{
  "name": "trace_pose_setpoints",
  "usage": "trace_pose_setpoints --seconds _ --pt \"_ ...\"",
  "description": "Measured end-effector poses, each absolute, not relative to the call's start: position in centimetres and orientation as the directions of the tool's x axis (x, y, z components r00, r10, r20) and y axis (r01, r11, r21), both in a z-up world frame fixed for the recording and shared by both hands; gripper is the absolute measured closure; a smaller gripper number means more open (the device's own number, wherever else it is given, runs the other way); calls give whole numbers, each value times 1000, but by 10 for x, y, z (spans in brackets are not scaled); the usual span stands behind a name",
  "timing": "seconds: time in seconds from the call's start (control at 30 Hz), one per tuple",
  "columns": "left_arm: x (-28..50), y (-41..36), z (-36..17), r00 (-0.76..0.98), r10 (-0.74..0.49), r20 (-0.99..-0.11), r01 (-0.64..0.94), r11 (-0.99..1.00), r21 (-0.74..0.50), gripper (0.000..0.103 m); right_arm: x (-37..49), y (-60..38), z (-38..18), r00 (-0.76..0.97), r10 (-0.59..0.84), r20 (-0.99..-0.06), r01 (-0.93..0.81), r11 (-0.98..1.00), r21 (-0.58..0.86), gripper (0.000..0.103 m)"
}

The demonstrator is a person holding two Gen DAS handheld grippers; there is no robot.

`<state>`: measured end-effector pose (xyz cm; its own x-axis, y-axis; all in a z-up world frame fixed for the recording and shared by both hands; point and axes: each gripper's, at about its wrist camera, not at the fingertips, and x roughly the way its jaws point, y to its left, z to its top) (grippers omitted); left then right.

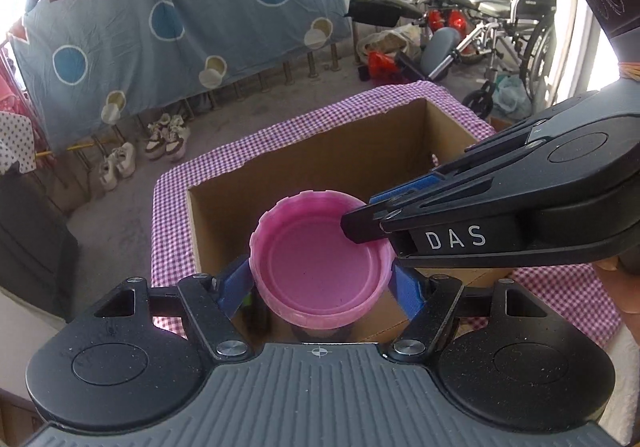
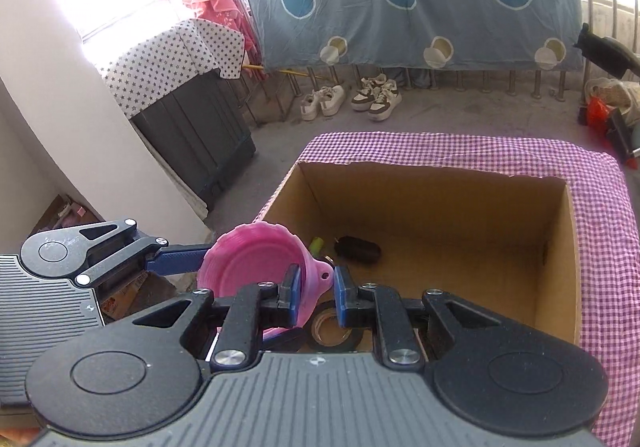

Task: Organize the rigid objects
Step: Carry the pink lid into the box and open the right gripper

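Note:
A pink round plastic lid (image 1: 320,267), hollow side up and with a small loop tab (image 2: 325,273), hangs over the near edge of an open cardboard box (image 1: 312,163). My left gripper (image 1: 320,289) is shut on it, one blue pad against each side wall. From the right, my right gripper (image 1: 360,226) pinches the lid's rim. In the right wrist view the right gripper (image 2: 316,293) is shut on that rim by the tab, and one left gripper finger (image 2: 176,261) reaches the lid (image 2: 256,267) from the left.
Inside the box (image 2: 440,207) lie a black object (image 2: 358,249), a yellow-green item (image 2: 316,245) and a tape roll (image 2: 334,331). The box rests on a pink checked cloth (image 2: 600,215). Shoes (image 2: 376,95), a dark cabinet (image 2: 196,135) and a wheelchair (image 1: 500,19) stand on the floor beyond.

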<state>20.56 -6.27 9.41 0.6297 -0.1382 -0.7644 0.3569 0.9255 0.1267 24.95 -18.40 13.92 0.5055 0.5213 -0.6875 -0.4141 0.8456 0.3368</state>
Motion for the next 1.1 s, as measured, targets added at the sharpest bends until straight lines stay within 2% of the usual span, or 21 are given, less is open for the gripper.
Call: trace_pose_setpoints --seconds 0.23,0.43,0.77,1.1 --pt "275 -57 45 432 -113 -895 373 926 64 30 332 -171 78 332 496 -803 -350 855 383 84" --pt "303 -62 14 314 -87 -945 384 922 43 30 376 -166 33 218 468 -856 -307 866 395 84" --pt "321 -72 -12 238 -54 -970 396 917 46 29 401 -163 0 178 413 -893 -283 891 355 84" --pt "302 -68 16 295 -85 -952 371 928 32 21 402 -167 7 211 429 -878 -258 891 373 82"
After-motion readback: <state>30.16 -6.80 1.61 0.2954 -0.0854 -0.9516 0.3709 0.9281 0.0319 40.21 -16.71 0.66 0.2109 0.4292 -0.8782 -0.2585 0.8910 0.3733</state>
